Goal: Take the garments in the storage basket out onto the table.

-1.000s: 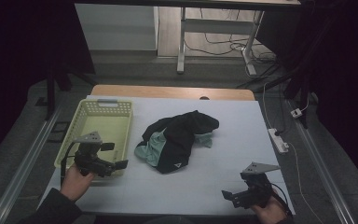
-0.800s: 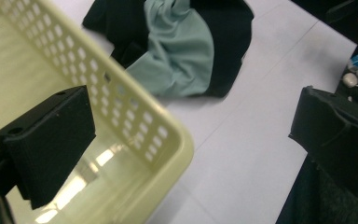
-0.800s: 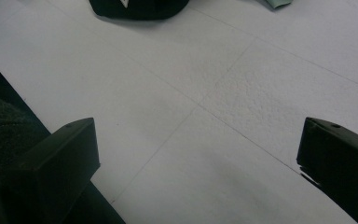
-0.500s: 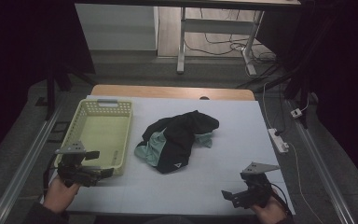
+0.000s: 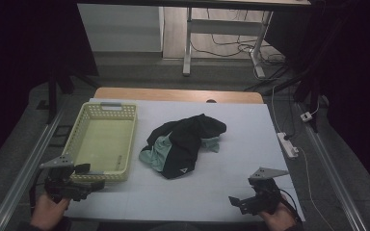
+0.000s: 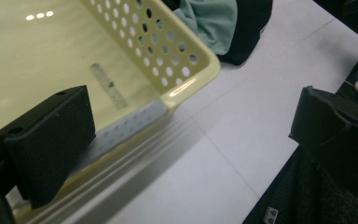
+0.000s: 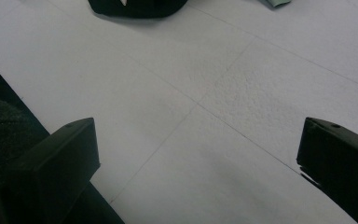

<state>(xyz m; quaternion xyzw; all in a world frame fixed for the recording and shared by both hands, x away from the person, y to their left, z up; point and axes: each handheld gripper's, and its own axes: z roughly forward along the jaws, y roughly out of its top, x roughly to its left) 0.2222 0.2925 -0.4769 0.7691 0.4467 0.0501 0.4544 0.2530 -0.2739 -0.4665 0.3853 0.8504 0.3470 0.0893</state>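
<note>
Left gripper (image 5: 92,184): jaws apart, empty, at the near corner of the pale yellow perforated plastic basket (image 5: 125,112).
Right gripper (image 5: 234,201): jaws apart, empty, over the white table (image 5: 250,125).
Crumpled black and mint-green garment (image 5: 183,144): ahead of both jaw pairs, between them, beside the basket.

Overhead (forward-down), two close table (image 5: 212,197) views
</note>
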